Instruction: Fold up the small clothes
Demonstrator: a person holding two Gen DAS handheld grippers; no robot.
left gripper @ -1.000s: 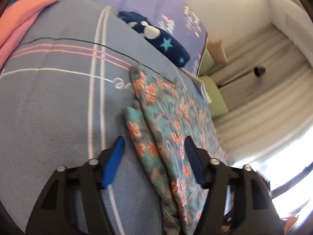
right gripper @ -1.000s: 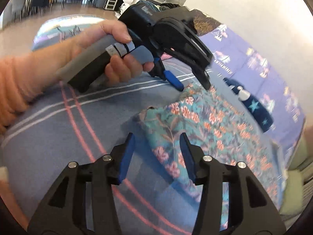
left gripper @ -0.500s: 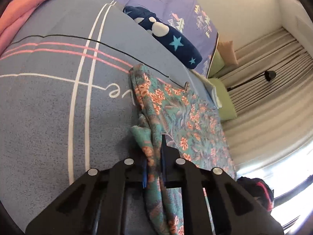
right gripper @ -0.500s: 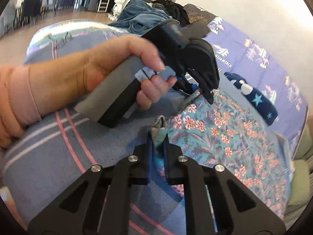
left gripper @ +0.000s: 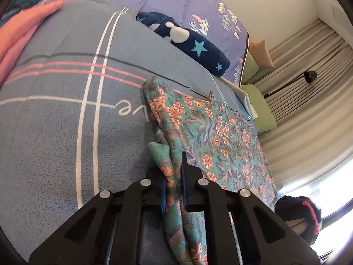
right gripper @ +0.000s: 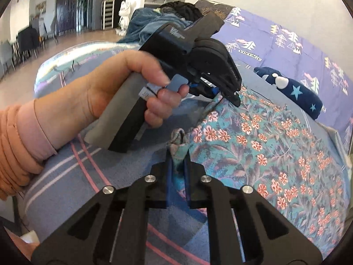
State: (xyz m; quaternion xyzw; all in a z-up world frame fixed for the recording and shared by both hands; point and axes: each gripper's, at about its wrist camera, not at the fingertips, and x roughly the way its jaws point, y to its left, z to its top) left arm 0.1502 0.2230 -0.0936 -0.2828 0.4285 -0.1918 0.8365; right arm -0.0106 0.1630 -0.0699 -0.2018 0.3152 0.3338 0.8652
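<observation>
Left hand-held gripper (left gripper: 173, 176): spread a second ago, now pinching the floral garment (left gripper: 216, 137) edge.
Right hand-held gripper (right gripper: 178, 161): likewise now clamped on the garment's near corner, on the bed (left gripper: 55, 121).

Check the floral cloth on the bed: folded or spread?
Mostly spread: the floral cloth lies flat across the bedcover, with only its near edge bunched where both tongs pinch it.

A home is showing here, with a bedroom opening onto a living area. A bed under a grey-blue quilt (left gripper: 66, 132) with pink and white stripes is filling both views, a purple tree-print cover (left gripper: 198, 11) lying at its head. Pleated curtains (left gripper: 308, 101) are hanging beside a black lamp (left gripper: 310, 76). Dining chairs (right gripper: 24, 42) and a dark door (right gripper: 65, 13) are standing beyond.
</observation>
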